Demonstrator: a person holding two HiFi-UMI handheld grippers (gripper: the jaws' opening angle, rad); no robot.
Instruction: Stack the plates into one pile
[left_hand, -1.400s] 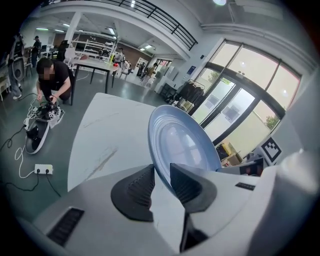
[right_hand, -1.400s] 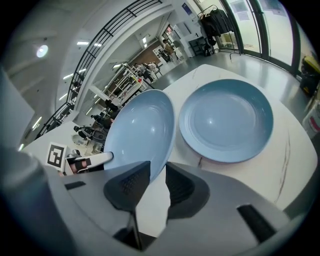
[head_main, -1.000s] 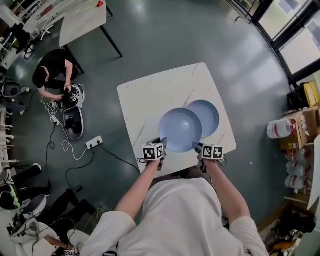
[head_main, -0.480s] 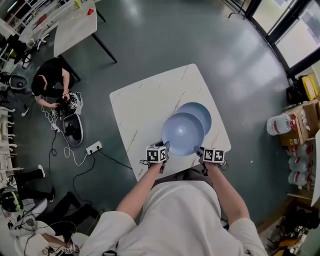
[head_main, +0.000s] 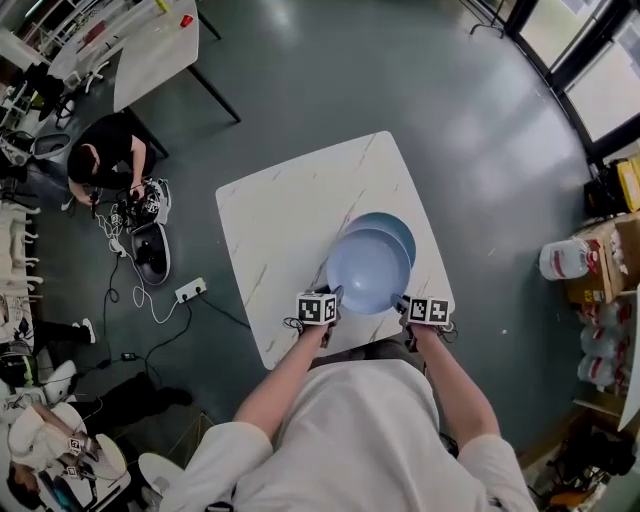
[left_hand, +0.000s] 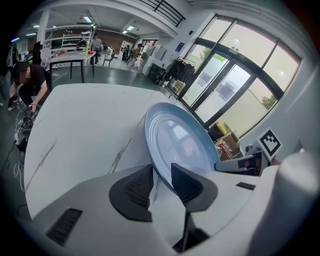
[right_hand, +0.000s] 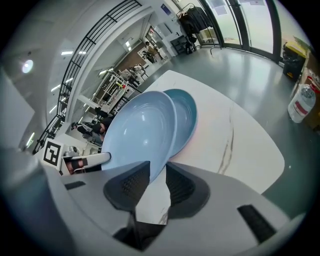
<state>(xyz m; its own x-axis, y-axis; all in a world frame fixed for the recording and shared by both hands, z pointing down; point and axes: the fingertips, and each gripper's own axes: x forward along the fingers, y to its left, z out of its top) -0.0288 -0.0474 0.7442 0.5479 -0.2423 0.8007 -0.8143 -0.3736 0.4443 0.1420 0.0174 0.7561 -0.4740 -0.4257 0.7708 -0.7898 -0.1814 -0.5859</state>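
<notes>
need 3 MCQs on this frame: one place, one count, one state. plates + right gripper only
1. Where is the lower plate?
A on the white table, partly overlapped by the held plate
B on the floor
C on a chair
2. How many blue plates show?
A one
B two
C four
3. The right gripper is:
A open and empty
B closed on the held plate's rim
C closed on the table edge

1 A: the head view shows it lying on the table behind the held plate.
2 B: the head view and the right gripper view show two.
3 B: the rim sits pinched between its pads.
</notes>
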